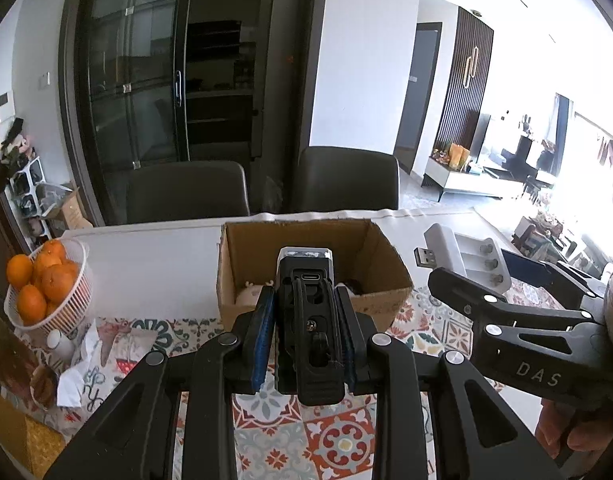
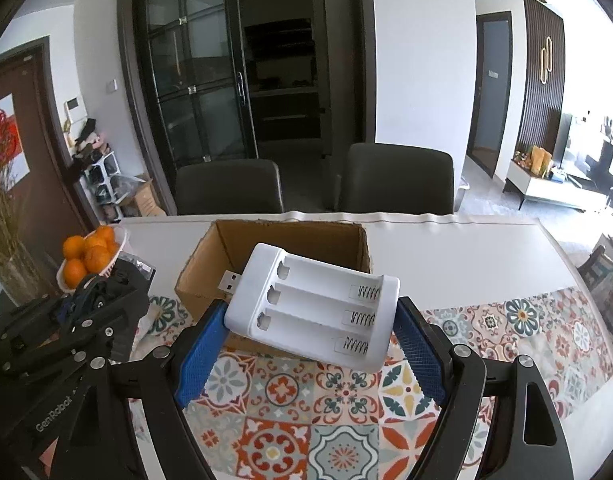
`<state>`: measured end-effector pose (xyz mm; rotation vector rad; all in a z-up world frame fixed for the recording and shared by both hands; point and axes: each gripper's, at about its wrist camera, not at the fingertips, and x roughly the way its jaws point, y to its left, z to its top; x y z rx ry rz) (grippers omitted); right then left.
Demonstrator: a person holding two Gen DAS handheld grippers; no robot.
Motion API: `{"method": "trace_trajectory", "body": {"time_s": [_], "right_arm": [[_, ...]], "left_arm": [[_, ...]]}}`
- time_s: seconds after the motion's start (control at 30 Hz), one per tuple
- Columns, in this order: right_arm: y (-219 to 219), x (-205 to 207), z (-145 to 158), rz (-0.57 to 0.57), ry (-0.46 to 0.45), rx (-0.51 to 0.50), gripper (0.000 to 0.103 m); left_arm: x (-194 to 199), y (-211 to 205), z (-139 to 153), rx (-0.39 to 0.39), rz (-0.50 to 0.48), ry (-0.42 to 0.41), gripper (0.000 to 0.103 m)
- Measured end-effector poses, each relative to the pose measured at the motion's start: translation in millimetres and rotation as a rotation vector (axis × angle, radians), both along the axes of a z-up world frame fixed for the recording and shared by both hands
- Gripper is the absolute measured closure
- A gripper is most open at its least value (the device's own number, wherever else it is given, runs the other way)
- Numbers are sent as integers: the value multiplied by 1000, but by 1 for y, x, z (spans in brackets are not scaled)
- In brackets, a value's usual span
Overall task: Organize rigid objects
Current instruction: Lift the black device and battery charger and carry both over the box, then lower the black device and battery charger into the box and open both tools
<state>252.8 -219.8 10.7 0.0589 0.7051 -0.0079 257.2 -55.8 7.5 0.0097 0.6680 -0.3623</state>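
An open cardboard box point(image 1: 386, 268) stands on the table; it also shows in the right wrist view point(image 2: 202, 268). My left gripper point(image 1: 304, 304) is shut on a black device with a USB-C port point(image 1: 306, 284) and holds it just in front of the box's near wall. My right gripper point(image 2: 310, 320) is shut on a white USB battery charger point(image 2: 310, 304), held above the box's near right corner. The charger also shows in the left wrist view point(image 1: 466, 256). A pale object point(image 1: 250, 294) lies inside the box.
A white basket of oranges point(image 1: 46, 284) stands at the table's left, with crumpled paper point(image 1: 78, 368) and a small white bottle point(image 1: 58, 340) beside it. A patterned runner point(image 2: 346, 400) covers the near table. Two dark chairs point(image 2: 398, 180) stand behind the table.
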Motion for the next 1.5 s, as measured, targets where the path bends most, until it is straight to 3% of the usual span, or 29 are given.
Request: {"method": "trace_trajectory", "body": {"time_s": [0.43,0.7,1.0,1.5], "right_arm": [[-11,46,11,21,76,34,20],[-12,79,10,43,137,43,20],[-14,122,11,54,220,27,20],[-26,175,-49,44,413,49,20]], "left_arm": [[41,-7,13,-15,-4,72,74],[68,-15,19,29,-4,107,74],[114,-17,12,-17,-5,238,74],[171,-27,-37,60,-8,363,74]]}}
